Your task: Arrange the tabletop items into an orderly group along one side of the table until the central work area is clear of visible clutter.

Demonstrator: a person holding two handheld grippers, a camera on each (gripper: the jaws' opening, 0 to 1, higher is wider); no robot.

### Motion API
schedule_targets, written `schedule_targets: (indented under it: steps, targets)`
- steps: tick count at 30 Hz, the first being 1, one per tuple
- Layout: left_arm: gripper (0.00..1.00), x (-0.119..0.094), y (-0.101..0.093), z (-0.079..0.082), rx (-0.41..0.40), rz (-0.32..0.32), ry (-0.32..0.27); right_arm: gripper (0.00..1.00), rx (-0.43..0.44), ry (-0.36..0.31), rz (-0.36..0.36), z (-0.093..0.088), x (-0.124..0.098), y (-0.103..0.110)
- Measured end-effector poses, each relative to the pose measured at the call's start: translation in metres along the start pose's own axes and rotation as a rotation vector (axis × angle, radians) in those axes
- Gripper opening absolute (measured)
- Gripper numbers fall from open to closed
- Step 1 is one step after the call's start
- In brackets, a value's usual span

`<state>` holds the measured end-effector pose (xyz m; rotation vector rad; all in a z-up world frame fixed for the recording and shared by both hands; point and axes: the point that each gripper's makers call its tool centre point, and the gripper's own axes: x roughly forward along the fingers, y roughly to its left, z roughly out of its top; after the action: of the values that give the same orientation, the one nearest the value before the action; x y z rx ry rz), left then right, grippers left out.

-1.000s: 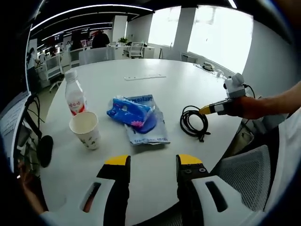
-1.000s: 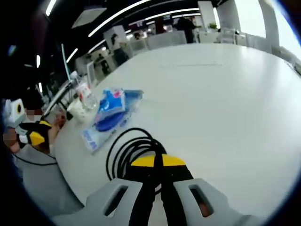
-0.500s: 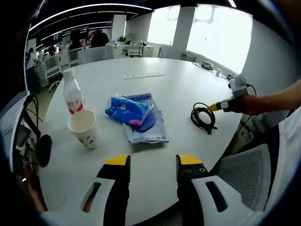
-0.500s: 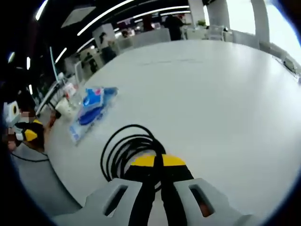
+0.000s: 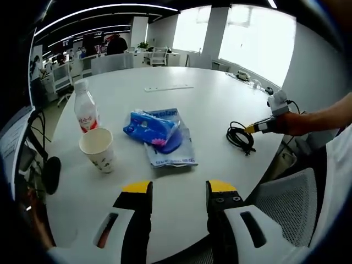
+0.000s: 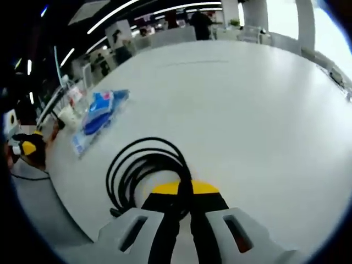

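The cable [image 6: 144,171], a black coil, is pinched between the pressed-together jaws of the right tool [image 6: 183,190] and lies on the desk [image 6: 264,110] close to its near edge on the right side, as the left gripper view shows [image 5: 240,136]. It is gripped at one side of the coil, so the loops stay together and the bundle can be dragged or lifted as one piece; this is judged to be a move toward the edge, away from the middle.

Toward the centre of the desk a blue pouch [image 5: 151,127] rests on top of a flat printed packet [image 5: 170,148], the two touching and overlapping. Further left, near the left edge, a paper cup [image 5: 99,149] stands upright just beside a plastic bottle [image 5: 86,114], also upright with its cap on. These four things are not yet grouped with the cable and sit well apart from it, so the middle is judged still cluttered.

The left tool [image 5: 180,190] is held spread and empty above the near edge, in front of the packet, ready for a pick.

A long thin strip [image 5: 168,88] lies near the far edge. Between cable and pouch the desk is bare, so nothing blocks a slide. Beyond the near edge a mesh chair [image 5: 286,201] stands, and office desks and chairs are seen past the far edge.
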<state>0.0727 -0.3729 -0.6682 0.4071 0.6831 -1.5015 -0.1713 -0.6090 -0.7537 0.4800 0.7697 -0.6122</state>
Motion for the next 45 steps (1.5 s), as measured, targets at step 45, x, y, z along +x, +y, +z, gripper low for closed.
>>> schedule_targets:
  steps: [45]
  targets:
    - [0.37, -0.013, 0.015, 0.001, -0.055, 0.050, -0.029, 0.17, -0.184, -0.087, 0.143, 0.087, 0.048, 0.113]
